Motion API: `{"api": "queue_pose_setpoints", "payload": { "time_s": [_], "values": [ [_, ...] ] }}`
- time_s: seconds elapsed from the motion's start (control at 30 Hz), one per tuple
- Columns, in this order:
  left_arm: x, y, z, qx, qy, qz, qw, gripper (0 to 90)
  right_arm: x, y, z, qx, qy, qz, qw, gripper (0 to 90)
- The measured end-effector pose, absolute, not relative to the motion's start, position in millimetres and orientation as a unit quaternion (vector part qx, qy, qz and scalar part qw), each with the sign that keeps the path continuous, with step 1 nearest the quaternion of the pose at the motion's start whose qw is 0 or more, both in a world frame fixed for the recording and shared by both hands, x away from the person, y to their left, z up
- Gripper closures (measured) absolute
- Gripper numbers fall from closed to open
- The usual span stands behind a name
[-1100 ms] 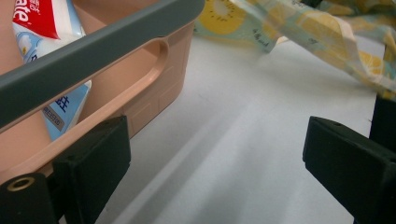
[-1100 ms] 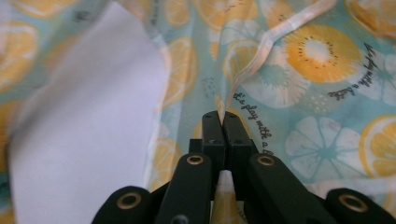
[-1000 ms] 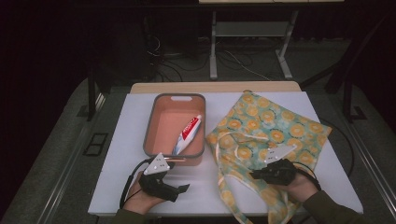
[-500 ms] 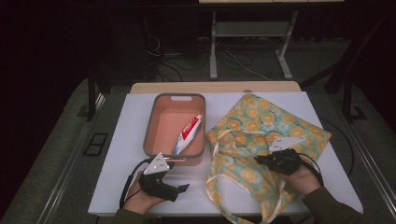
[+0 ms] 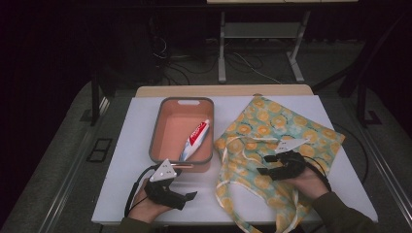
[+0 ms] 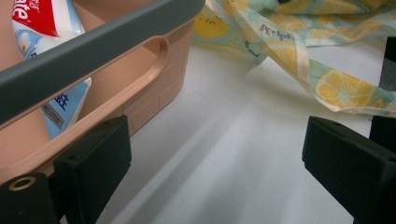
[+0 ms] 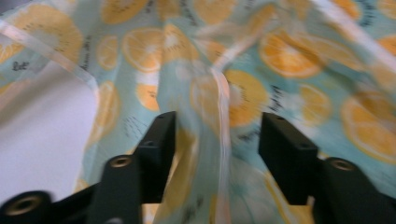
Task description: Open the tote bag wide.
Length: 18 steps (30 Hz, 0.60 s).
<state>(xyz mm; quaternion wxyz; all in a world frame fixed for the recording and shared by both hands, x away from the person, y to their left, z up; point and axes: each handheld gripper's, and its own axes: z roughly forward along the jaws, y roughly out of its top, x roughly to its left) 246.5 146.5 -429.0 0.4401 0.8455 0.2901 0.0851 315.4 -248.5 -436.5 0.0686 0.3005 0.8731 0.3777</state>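
Left gripper [image 5: 187,196] low at the near-left part of the desk [image 5: 126,160], held in the person's left hand [image 5: 145,208]. Jaws stand wide apart with nothing between them; in the left gripper view only bare white desk surface lies in the gap. It sits just beside the near end of the tray.

Tray [image 5: 156,131]: salmon-pink with grey rim, left of centre, long side running away from the person. Toothpaste tube [image 5: 195,138] lies inside, slanted, red-and-white end farther off, blue-white end toward the near wall. In the left gripper view the tray wall [image 6: 140,88] and the tube [image 6: 56,107] show close at the left.

Cloth bag [image 5: 272,121]: pale teal with orange-slice print, spread flat over the right half of the desk, pale handles [image 5: 233,155] looped toward the tray side, rumpled along the near edge.

Right gripper [image 5: 262,165] over the bag's middle, in the right hand [image 5: 306,180], pointing left. Jaws have just been opening and now stand apart; a raised fold of the bag [image 7: 219,126] lies between them, pads not pressing it. That view is blurred.
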Motion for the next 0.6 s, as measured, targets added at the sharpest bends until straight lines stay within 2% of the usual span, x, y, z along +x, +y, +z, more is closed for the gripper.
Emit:
{"api": "queue_pose_setpoints", "payload": {
  "time_s": [0.03,0.07,0.2,0.33,0.43,0.47,0.6],
  "values": [
    [247,146,-429,0.845,0.291,0.085,0.440,6.5,315,-249,-437,0.300,0.873,0.378,0.069,37.4],
    [247,146,-429,0.845,0.291,0.085,0.440,6.6,318,-240,-440,0.296,0.880,0.363,0.073,31.3],
    [246,147,-429,0.845,0.290,0.085,0.441,6.6,322,-235,-449,0.290,0.891,0.340,0.078,27.7],
    [247,147,-429,0.846,0.291,0.084,0.440,6.6,324,-241,-448,0.302,0.884,0.341,0.102,66.2],
    [246,146,-429,0.847,0.288,0.083,0.440,6.6,329,-245,-449,0.312,0.879,0.345,0.106,85.8],
    [246,146,-429,0.847,0.288,0.083,0.440,6.6,330,-246,-449,0.313,0.878,0.345,0.106,88.4],
    [246,147,-429,0.846,0.289,0.084,0.441,6.6,330,-248,-444,0.312,0.875,0.356,0.100,89.3]
  ]
}}
